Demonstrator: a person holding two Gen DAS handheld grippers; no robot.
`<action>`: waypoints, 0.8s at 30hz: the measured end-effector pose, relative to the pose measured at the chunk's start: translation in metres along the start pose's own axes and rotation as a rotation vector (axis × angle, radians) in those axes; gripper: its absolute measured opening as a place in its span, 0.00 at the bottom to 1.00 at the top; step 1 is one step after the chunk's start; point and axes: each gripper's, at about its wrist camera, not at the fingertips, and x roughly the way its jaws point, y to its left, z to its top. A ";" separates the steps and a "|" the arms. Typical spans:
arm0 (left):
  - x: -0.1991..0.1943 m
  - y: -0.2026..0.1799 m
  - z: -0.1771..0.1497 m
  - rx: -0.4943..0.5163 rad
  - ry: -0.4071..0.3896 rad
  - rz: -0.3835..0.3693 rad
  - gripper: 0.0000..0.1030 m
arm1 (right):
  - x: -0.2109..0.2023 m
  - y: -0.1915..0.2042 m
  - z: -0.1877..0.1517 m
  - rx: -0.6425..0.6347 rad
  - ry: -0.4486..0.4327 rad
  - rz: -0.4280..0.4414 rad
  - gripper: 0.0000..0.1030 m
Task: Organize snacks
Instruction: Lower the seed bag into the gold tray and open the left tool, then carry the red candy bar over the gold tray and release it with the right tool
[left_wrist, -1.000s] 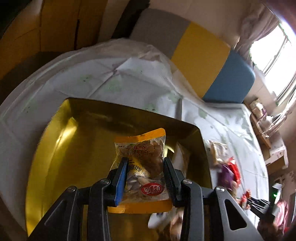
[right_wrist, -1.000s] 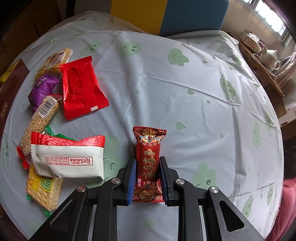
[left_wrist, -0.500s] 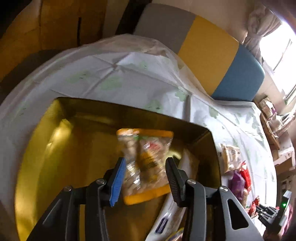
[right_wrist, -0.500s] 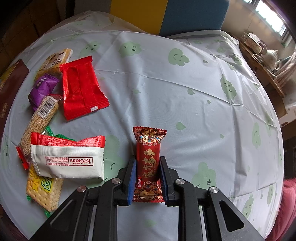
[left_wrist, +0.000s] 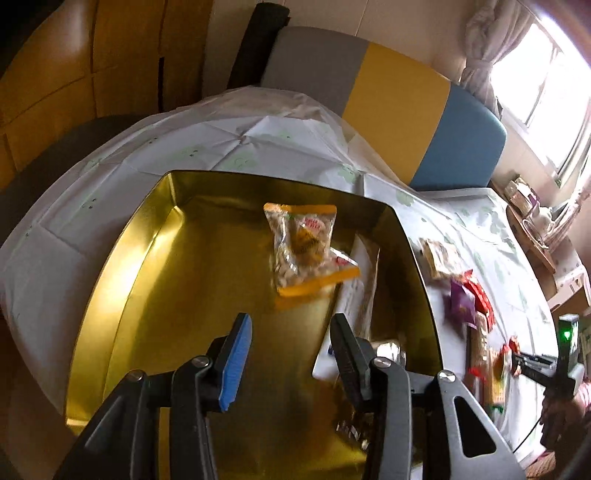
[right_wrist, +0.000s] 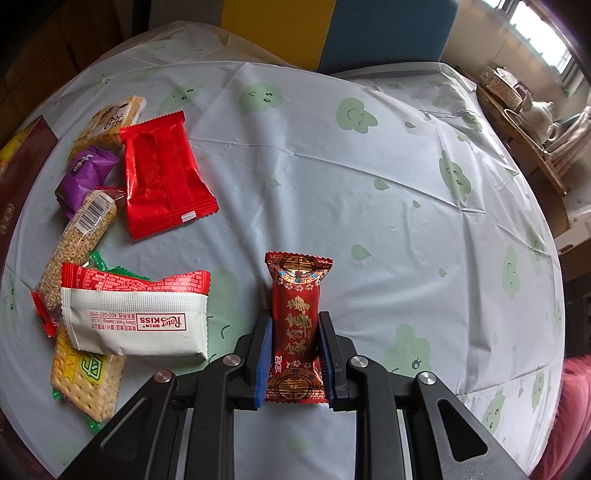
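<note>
— Changed since a second ago?

— Peanut packet (left_wrist: 301, 249) let go. Was clamped between the left gripper (left_wrist: 290, 360) pads; now lying loose on the floor of the gold tin (left_wrist: 122, 295), toward the far right corner, blurred, lower end resting on the white packets along the right wall. Jaws just been opening; now standing well apart with nothing between them, hanging above the near middle of the tin and drawn back from the packet.

— And the other side?

— No change. Right gripper (right_wrist: 295, 354) clamped tight on the red-and-gold candy bar (right_wrist: 297, 325), pads pressing both long sides, bar pointing away from the camera. Hard to tell whether lifted or touching the tablecloth (right_wrist: 369, 184).

— Meaning for the job?

— One more snack filed in the tin. Probably the candy bar next, since already gripped and waiting.

— What remains outside?

— A cluster near the left edge of the table: white-and-red Rater Kiss pack (right_wrist: 136, 317), yellow cracker pack (right_wrist: 86, 376) under it, sesame bar (right_wrist: 79, 240), plain red pack (right_wrist: 162, 181), purple sweet (right_wrist: 85, 173), tan pack (right_wrist: 110, 122) behind. Roughly half the work left, at a guess.

— Risks?

— Peanut packet tilted on its neighbours; could slide. Little room left along that right wall, plenty across the left half of the tin.
</note>
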 end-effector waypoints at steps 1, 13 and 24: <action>-0.004 0.002 -0.004 0.000 0.000 -0.002 0.43 | 0.000 0.000 0.000 0.001 -0.001 -0.002 0.22; -0.026 0.026 -0.026 -0.002 -0.038 0.047 0.43 | -0.001 -0.006 0.005 0.080 0.025 -0.002 0.21; -0.024 0.031 -0.033 -0.010 -0.035 0.055 0.43 | -0.044 -0.015 0.012 0.226 -0.103 0.028 0.21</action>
